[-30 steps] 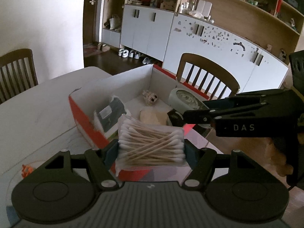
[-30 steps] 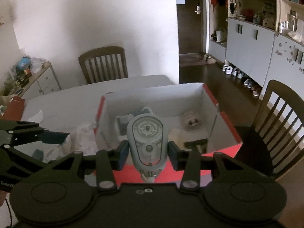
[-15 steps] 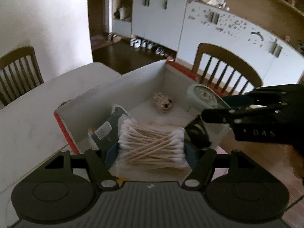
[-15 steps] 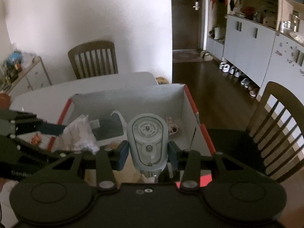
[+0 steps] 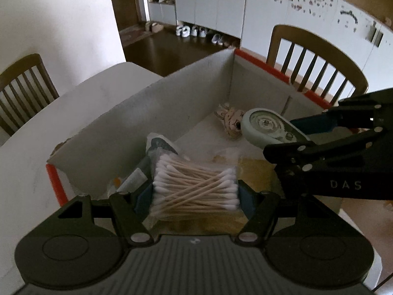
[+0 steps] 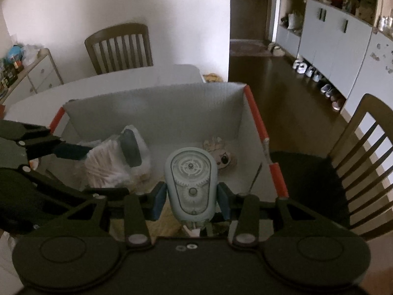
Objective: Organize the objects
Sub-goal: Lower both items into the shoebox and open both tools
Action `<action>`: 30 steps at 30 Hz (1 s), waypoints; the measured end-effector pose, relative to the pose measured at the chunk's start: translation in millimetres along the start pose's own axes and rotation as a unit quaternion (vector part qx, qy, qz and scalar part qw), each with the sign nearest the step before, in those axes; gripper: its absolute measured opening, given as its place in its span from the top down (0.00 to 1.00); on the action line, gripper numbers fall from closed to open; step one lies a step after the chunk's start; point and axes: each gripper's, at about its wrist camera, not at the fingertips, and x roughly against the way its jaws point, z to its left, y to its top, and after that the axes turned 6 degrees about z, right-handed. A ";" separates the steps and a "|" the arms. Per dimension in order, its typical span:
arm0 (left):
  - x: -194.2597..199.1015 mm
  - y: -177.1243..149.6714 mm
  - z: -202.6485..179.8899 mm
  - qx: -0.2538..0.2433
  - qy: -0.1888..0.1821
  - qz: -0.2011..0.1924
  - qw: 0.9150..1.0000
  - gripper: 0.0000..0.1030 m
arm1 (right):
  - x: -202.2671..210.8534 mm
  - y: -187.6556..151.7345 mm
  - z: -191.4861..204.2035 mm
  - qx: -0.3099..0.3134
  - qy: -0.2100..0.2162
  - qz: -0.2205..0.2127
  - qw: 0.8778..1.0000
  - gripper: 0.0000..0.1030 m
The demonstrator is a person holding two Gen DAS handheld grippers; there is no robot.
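Observation:
My left gripper (image 5: pixel 195 194) is shut on a clear pack of cotton swabs (image 5: pixel 196 189) and holds it over the near part of the open red-edged cardboard box (image 5: pixel 152 108). My right gripper (image 6: pixel 191 198) is shut on a pale blue correction tape dispenser (image 6: pixel 191 184) and holds it inside the box (image 6: pixel 172 108). In the left wrist view the dispenser (image 5: pixel 267 129) and the right gripper come in from the right. In the right wrist view the swab pack (image 6: pixel 103 164) and the left gripper come in from the left.
In the box lie a dark pouch in clear wrap (image 5: pixel 157 147), a small plush toy (image 5: pixel 228 120) (image 6: pixel 221 156) and a yellowish item (image 5: pixel 255 169). The box sits on a white table (image 5: pixel 36 142). Wooden chairs (image 5: pixel 316 61) (image 6: pixel 120 46) stand around it.
Both grippers have moved forward and down over the box with their objects still held. The swab pack and the dispenser now sit lower, within the box walls.

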 end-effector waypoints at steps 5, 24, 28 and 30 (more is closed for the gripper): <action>-14.9 3.7 0.7 -0.010 0.006 0.022 1.000 0.31 | -15.1 4.1 -1.2 0.004 0.004 0.020 1.000 0.58; -33.2 9.4 -6.0 -0.019 0.000 0.085 0.996 0.30 | -34.8 7.9 -0.2 0.018 0.002 0.065 0.998 0.57; -30.4 9.1 -8.9 -0.027 0.005 0.080 0.996 0.27 | -32.0 6.6 -0.5 0.028 -0.003 0.061 0.998 0.54; -27.4 8.3 -9.0 -0.026 0.006 0.074 0.997 0.27 | -28.7 6.1 -2.0 0.028 -0.002 0.057 0.998 0.53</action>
